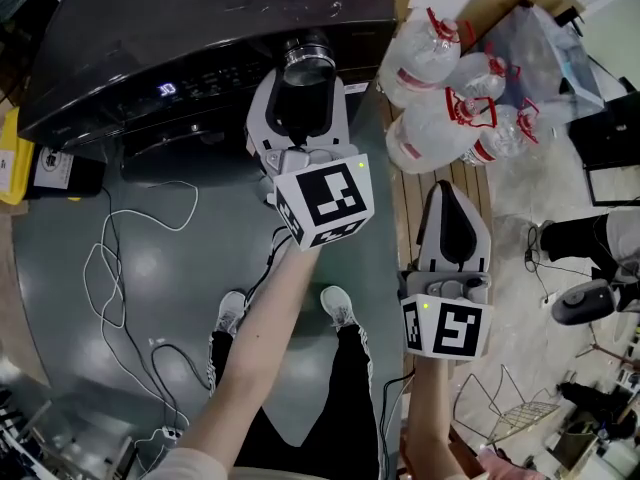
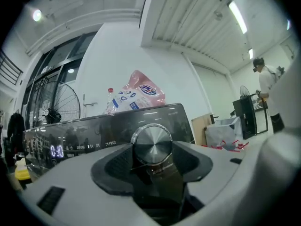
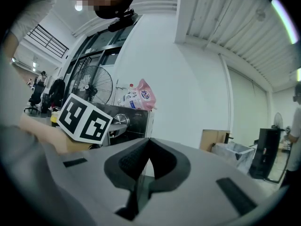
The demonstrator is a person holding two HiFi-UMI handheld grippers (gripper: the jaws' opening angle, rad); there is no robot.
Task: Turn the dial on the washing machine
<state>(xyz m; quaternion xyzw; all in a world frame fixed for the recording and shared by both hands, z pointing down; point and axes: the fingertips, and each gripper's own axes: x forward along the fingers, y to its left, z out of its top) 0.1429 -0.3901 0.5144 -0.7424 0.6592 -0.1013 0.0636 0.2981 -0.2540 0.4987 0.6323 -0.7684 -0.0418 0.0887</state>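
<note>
Left gripper view shows the dial [image 2: 151, 144] on the washing machine [image 2: 94, 138] panel, sitting between the left tool [image 2: 152, 158] jaws, which stand wide with the pads apparently on its rim. The grasp looks made; next comes a wrist twist. The left forearm [image 1: 265, 338] stretches forward. The right tool [image 3: 149, 147], jaws together and empty, hangs aside.

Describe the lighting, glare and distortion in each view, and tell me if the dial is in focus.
Head view: even light, sharp, dull sheen on the floor. Left gripper view: heavy fisheye, black corners, ceiling light strip blown out; dial in focus with radial glare, left claw body soft. Right gripper view: same fisheye, bright wall, right claw blurred close up.
</note>
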